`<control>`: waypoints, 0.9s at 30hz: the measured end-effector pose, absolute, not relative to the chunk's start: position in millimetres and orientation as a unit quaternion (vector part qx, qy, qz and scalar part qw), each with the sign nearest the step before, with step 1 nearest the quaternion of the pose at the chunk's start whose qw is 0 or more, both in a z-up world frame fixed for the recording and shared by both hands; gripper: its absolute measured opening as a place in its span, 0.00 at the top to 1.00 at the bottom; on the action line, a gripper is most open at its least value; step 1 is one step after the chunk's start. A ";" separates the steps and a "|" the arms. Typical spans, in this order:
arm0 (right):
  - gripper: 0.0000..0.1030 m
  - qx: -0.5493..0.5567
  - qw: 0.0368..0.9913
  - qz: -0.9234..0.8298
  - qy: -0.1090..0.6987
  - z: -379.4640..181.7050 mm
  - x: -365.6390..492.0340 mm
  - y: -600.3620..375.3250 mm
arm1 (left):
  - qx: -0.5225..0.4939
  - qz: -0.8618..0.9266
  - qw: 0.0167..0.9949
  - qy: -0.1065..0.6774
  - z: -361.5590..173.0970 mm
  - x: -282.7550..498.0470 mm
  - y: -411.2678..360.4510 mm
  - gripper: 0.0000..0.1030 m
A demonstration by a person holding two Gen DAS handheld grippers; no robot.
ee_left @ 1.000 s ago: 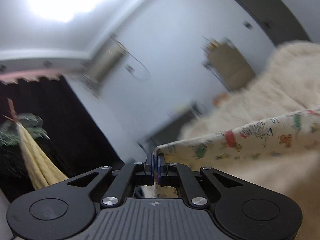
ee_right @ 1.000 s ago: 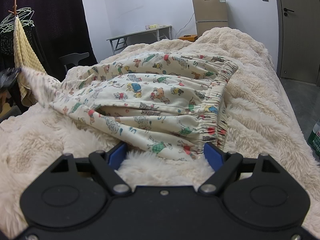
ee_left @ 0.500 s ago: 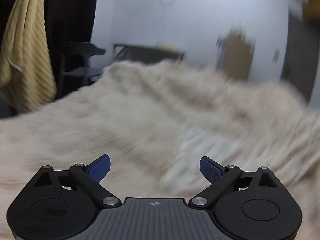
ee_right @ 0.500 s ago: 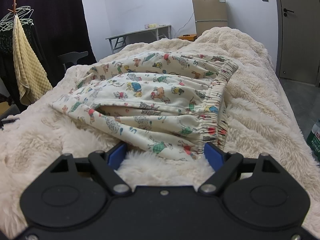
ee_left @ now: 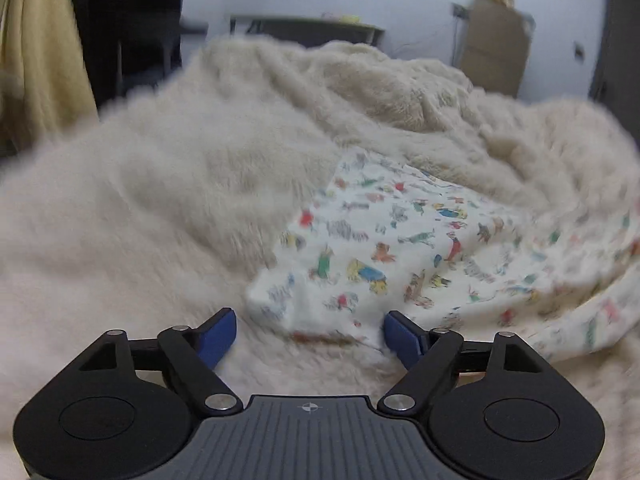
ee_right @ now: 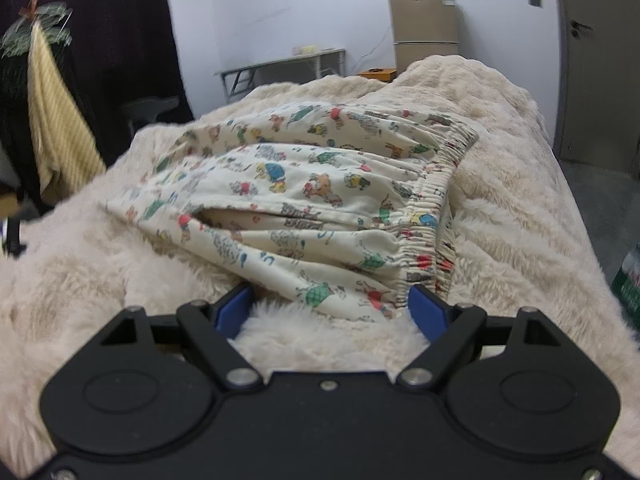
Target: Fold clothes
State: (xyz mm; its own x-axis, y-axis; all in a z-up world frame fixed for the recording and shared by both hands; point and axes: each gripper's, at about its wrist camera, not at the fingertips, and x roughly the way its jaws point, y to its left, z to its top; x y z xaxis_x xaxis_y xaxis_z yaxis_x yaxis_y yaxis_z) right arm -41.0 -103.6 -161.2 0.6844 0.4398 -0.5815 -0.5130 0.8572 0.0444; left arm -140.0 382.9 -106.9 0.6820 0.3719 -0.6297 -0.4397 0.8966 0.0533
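Hovering low over the bed, the left gripper (ee_left: pixel 308 330) has its fingers (ee_left: pixel 218 334) spread; they have just been closing a little after springing wide, and the near leg end of the patterned shorts (ee_left: pixel 380 256) sits between them untouched, its hem toward the 1 o'clock finger. From there the garment runs off toward 2 o'clock across the fluffy blanket (ee_left: pixel 160 200). The right gripper (ee_right: pixel 332 308) also has its fingers (ee_right: pixel 430 310) spread, with the waistband (ee_right: pixel 424 224) corner of the shorts just ahead at 1 o'clock and nothing pinched. The long axis of the shorts runs from the waistband at the right hand to the leg ends at the left hand, so each hand is nearest its own end. A second ago the left fingers were pressed on the leg end, lifted and pulled taut; now that cloth lies released on the blanket, while the right view is unchanged
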 end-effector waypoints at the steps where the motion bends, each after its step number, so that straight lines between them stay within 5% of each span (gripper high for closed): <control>1: 0.20 -0.080 0.915 0.262 0.296 -156.8 -44.2 -103.6 | -0.008 0.216 0.918 0.333 -99.4 -137.8 370.7 0.19; 16: 0.24 -0.151 0.913 0.279 0.257 -149.3 -59.1 -94.7 | 0.131 0.183 0.900 0.373 -133.6 -125.2 342.9 0.10; 21: 0.45 -0.172 0.919 0.277 0.220 -147.4 -58.7 -82.5 | 0.168 0.183 0.893 0.375 -135.9 -126.5 335.9 0.11; 27: 0.47 -0.203 0.915 0.288 0.197 -145.8 -66.9 -72.5 | 0.293 0.112 0.881 0.354 -112.7 -151.8 297.2 0.11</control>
